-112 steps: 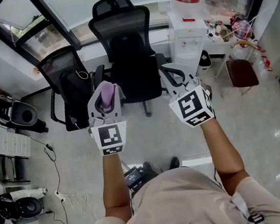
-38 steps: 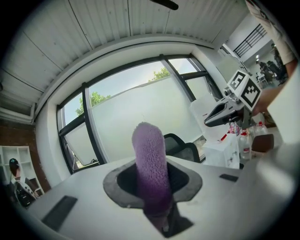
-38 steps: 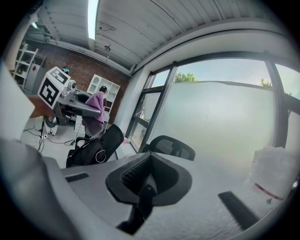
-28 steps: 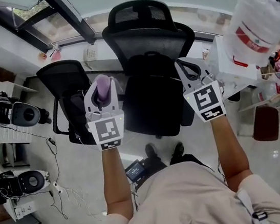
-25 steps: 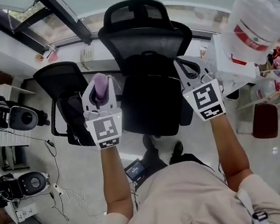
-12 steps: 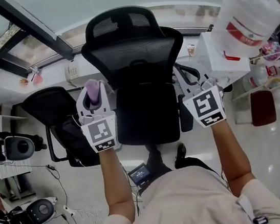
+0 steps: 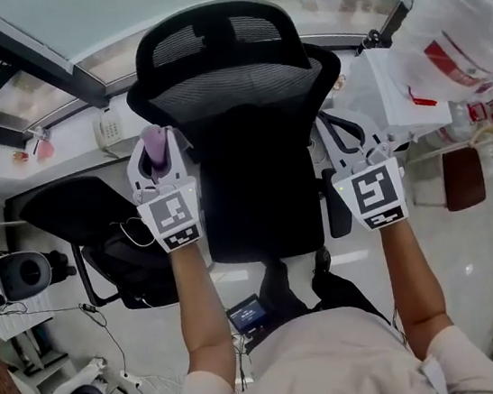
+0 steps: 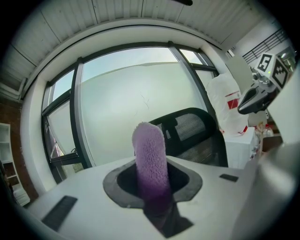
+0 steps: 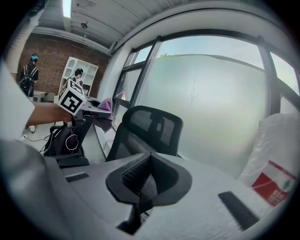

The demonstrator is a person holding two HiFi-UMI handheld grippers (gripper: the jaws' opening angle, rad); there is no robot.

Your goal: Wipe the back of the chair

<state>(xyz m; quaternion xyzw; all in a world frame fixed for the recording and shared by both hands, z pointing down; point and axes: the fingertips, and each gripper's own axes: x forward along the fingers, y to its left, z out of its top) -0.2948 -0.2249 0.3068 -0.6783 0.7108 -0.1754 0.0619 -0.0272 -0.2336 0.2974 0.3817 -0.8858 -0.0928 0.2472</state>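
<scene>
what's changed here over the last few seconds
The person walked up to the chair, and both grippers came forward to flank its back. Nothing was taken or let go: the left gripper stays shut on the purple cloth, and the right gripper is shut and empty. The cloth isn't on the chair yet.

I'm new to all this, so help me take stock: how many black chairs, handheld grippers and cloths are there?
Black chairs: 2, the mesh office chair and the plain chair
Grippers: 2, the left gripper and the right gripper
Cloths: 1, the purple cloth
Total: 5
</scene>
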